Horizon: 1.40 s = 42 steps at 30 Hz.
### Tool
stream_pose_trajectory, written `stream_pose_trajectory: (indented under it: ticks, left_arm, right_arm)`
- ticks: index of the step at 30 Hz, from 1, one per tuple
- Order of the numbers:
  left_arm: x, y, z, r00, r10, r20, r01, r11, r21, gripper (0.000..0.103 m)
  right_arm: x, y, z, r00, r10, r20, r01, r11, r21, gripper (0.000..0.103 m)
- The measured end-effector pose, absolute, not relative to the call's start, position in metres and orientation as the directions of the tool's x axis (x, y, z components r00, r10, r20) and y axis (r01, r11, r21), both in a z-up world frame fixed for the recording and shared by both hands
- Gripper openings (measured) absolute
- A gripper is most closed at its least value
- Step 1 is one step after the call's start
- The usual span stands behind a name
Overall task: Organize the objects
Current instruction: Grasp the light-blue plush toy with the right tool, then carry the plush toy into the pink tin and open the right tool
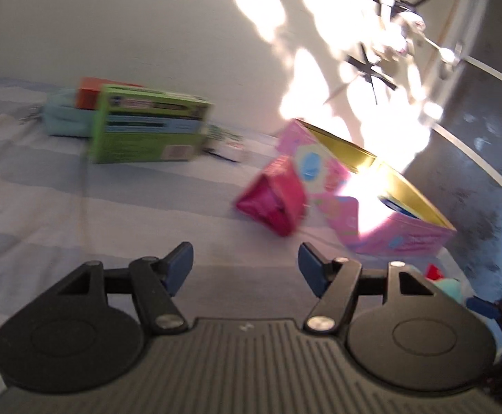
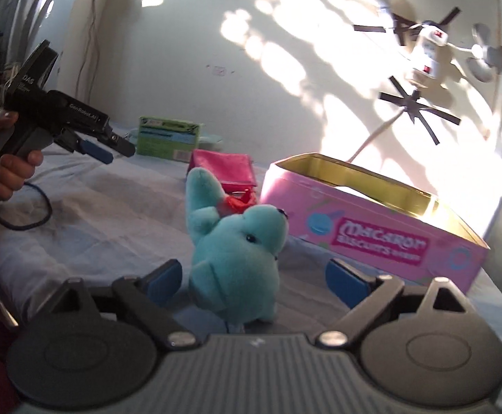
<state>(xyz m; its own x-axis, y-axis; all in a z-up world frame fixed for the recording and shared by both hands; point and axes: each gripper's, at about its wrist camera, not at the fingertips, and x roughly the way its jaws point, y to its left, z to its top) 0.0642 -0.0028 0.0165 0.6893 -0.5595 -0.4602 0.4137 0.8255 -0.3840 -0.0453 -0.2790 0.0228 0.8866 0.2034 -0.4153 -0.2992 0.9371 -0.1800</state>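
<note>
A teal plush seal (image 2: 237,252) sits on the striped bed sheet between the open fingers of my right gripper (image 2: 254,279); the pads do not touch it. An open pink biscuit tin (image 2: 371,227) stands to its right, also in the left wrist view (image 1: 382,207). A magenta pouch (image 2: 226,169) lies behind the seal; in the left wrist view the pouch (image 1: 271,203) lies ahead of my open, empty left gripper (image 1: 245,269). The left gripper (image 2: 109,148) shows at the left of the right wrist view, held in a hand above the bed.
A green box (image 1: 147,127) lies at the back by the wall, with an orange box (image 1: 90,95) and a light blue case (image 1: 64,117) behind it. The green box (image 2: 168,138) shows in the right wrist view too. Bright sun patches cover the wall.
</note>
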Motion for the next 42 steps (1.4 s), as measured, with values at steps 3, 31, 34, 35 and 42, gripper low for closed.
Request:
stream_pose_trajectory:
  ticks: [3,31,34,35,42]
  left_arm:
    - [0.057,-0.051,0.031,0.595,-0.668,-0.447,0.559,0.744,-0.366,0.069]
    - [0.107,-0.172,0.091,0.447,-0.820,-0.357,0.760,0.559,-0.333,0.060]
    - [0.138,-0.184,0.080,0.477,-0.785,-0.396,0.705,0.610,-0.361,0.060]
    - [0.146,-0.187,0.076,0.482,-0.775,-0.408,0.690,0.623,-0.368,0.059]
    - [0.164,-0.195,0.056,0.497,-0.722,-0.481,0.645,0.679,-0.351,0.059]
  right_arm:
    - [-0.052,-0.296,0.024,0.888,0.224,-0.402,-0.267,0.962,-0.054,0.093]
    - [0.041,-0.334,0.062,0.940,0.188,-0.286,-0.162,0.981,0.110,0.048]
    - [0.083,-0.341,0.053,0.932,0.167,-0.322,-0.136,0.984,0.115,0.048]
    - [0.095,-0.341,0.049,0.930,0.155,-0.334,-0.127,0.986,0.104,0.048]
    - [0.125,-0.347,0.023,0.923,0.106,-0.369,-0.074,0.992,0.100,0.056]
